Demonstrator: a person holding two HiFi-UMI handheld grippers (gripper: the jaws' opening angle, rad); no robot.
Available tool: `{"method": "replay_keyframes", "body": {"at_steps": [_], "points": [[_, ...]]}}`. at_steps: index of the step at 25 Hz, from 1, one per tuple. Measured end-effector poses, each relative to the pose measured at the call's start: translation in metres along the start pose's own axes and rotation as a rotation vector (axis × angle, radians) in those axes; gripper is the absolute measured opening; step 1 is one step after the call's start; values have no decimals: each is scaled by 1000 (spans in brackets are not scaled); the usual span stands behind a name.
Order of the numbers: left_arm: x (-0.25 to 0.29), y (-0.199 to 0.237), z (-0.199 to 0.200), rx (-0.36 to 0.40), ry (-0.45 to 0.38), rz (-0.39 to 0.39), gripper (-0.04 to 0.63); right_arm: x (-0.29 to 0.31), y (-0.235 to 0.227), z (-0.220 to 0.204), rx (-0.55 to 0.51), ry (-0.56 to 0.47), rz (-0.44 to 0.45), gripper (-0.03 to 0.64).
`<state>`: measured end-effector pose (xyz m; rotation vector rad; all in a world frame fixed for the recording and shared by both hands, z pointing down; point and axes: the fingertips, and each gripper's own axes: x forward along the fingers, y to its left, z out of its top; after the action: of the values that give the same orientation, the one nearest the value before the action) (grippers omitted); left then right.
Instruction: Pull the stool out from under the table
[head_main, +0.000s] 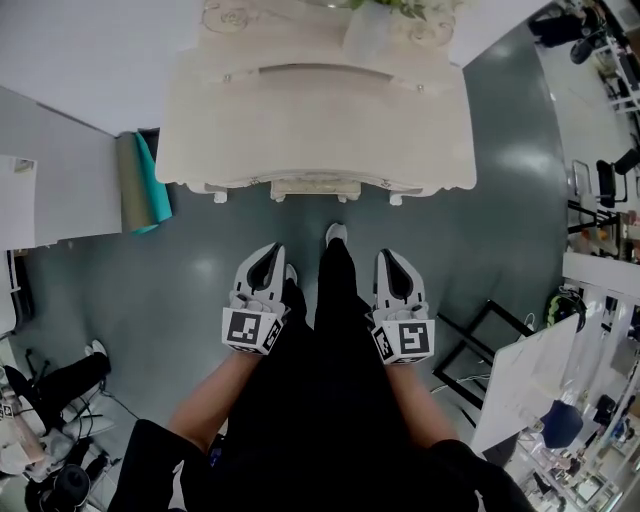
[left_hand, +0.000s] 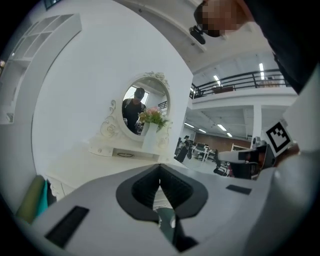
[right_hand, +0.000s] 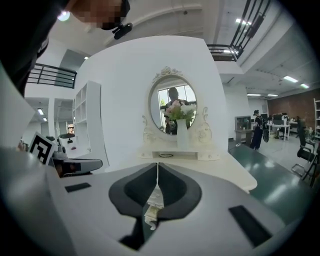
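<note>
The stool (head_main: 311, 188) was seen only as a narrow cream edge, tucked under the front of the dressing table (head_main: 200, 120) at twelve o'clock in the head view. It was set between the two front feet of the table, and the rest of it was hidden by the tabletop.

The pale, curved-fronted table filled the upper middle of that view. An oval mirror (right_hand: 173, 108) in a carved frame stood on it, and a white vase (right_hand: 183, 134) of flowers was placed in front of the glass.

The left gripper (head_main: 268, 252) and the right gripper (head_main: 392, 258) were held side by side over the grey-green floor (head_main: 200, 290) at six o'clock from the stool, well apart from it. Both were pointed toward the table. In the left gripper view the jaws of the left gripper (left_hand: 160, 169) were pressed together with nothing between them. The right gripper (right_hand: 158, 168) was likewise closed and empty in its own view.

A white shoe (head_main: 336, 234) was planted on the floor between the grippers and the table. Teal and olive rolls (head_main: 140, 180) were leaned at ten o'clock beside the table's left end, and a black frame (head_main: 480, 340) was set on the floor at four o'clock.
</note>
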<state>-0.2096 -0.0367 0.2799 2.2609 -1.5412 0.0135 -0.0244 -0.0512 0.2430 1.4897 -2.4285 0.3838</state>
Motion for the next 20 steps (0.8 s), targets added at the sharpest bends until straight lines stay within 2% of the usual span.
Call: {"method": "replay_keyframes", "body": {"at_steps": [2,6,11,14,20], "points": [[14,-2,-1,43,7,15,14,14,-13,-2,-29,-2,26,19],[42,-1,-7,57,31,74,14,50,-37,-17,-39,19,98,20],[73,13,-30,38,68,151,14,96,-46,-37,-63,38,210,20],[86,21,-47,12,87,170,14,109,-53,-51,-86,52,274,20],[104,35,-95,-31,130,152,14,120,-70,-97,-130,112,235,20]]}}
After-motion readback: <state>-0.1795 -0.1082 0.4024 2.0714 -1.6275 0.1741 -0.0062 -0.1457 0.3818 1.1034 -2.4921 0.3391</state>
